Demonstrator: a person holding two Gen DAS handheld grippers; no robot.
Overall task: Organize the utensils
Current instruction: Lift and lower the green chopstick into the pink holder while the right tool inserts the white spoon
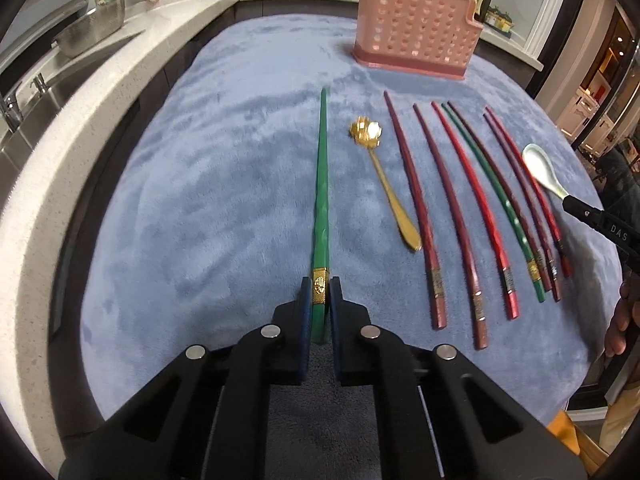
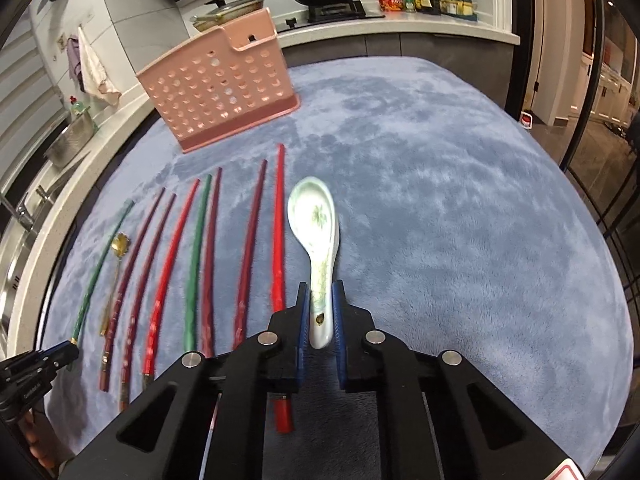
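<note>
**Both grippers clamped on utensils**

Left gripper [image 1: 320, 292] closed on green chopstick [image 1: 322, 184] near its gold band, at the left end of the row on the blue cloth [image 1: 200, 200]. Right gripper [image 2: 320, 300] closed on white spoon [image 2: 316, 232] handle, right of the row. Gold spoon [image 1: 384, 176] and other chopsticks [image 1: 460, 216] lie between. Pink holder [image 1: 416, 28] stands behind.

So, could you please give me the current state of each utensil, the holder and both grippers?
left gripper: shut on green chopstick
right gripper: shut on white spoon
gold spoon: lying flat, untouched
loose chopsticks: lying side by side on the blue cloth
pink holder: upright, no utensil seen in it
</note>
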